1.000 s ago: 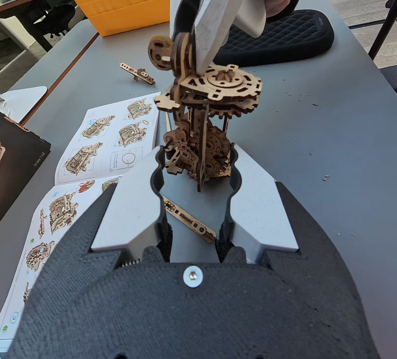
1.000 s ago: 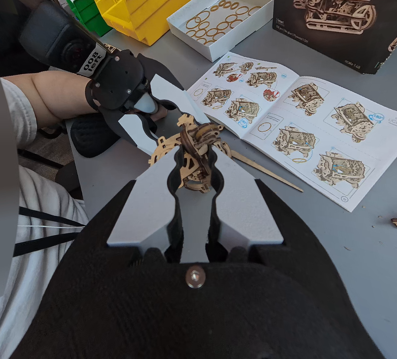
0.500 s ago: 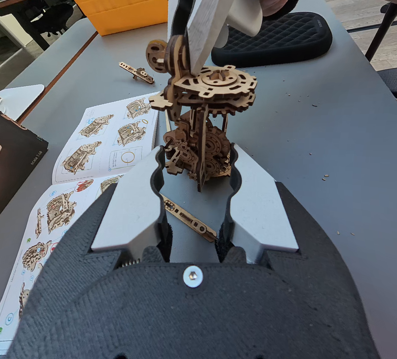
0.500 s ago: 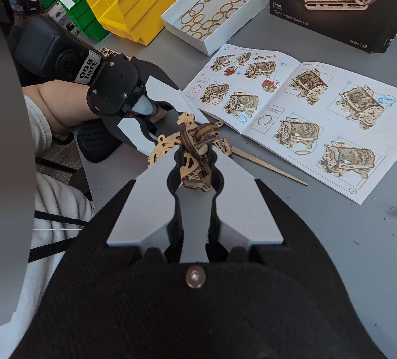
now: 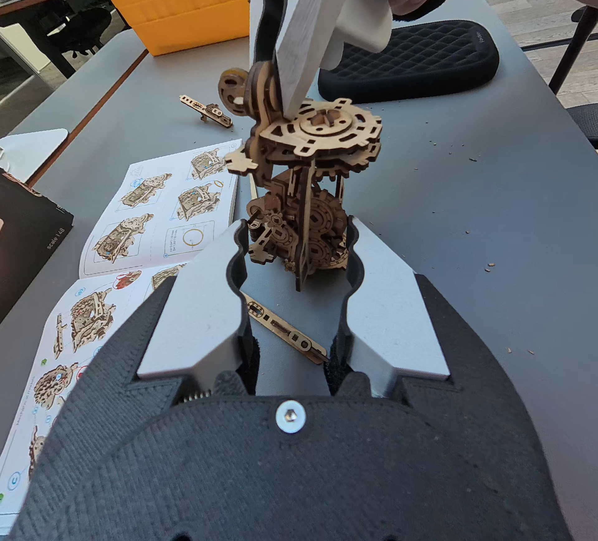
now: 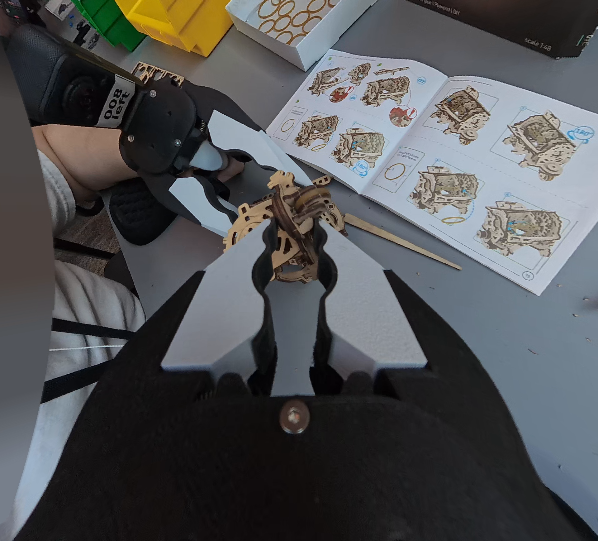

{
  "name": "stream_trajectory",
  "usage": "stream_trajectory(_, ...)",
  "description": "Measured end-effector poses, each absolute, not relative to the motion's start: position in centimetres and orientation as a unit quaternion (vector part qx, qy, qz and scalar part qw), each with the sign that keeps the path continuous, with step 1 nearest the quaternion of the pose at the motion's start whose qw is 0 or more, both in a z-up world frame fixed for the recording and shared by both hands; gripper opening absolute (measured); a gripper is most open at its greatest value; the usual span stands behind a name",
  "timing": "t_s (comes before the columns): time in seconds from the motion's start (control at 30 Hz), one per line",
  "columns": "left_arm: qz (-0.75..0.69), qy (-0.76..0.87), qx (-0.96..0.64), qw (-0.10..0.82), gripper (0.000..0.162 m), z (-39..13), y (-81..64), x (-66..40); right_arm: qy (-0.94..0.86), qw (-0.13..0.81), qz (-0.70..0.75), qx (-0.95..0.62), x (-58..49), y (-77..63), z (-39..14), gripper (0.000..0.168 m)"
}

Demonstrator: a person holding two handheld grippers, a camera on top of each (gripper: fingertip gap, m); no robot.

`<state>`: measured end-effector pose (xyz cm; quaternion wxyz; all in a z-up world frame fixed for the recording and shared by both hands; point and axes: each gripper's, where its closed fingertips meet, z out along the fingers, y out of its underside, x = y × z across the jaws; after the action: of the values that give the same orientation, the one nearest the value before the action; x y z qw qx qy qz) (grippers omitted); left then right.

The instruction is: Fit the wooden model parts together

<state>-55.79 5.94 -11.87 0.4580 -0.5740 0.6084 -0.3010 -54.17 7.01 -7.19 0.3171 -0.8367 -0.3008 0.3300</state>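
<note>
Plywood gear model (image 5: 304,201), light but brittle, stands on the bench (image 5: 453,201) between the parted left tongs (image 5: 296,253), while the right tongs (image 6: 293,227) pinch its sturdier upper wheel bracket.

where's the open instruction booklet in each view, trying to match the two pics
Left wrist view: the instruction booklet lies at left, beside the wooden model and partly behind the left tongs.
Right wrist view: the booklet spreads over the upper right, beyond the right tongs.
Shared landmark: the wooden model, standing next to the booklet's edge in both views.
</note>
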Motion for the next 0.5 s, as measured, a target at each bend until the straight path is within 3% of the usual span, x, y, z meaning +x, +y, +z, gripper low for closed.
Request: stream_trajectory(0.5, -0.296, 0.609, -0.577, 0.457, 0.060, -12.05, 6.04, -55.82, -0.342, 0.315, 0.294, -0.835, -54.68, 6.83, -7.17, 0.020)
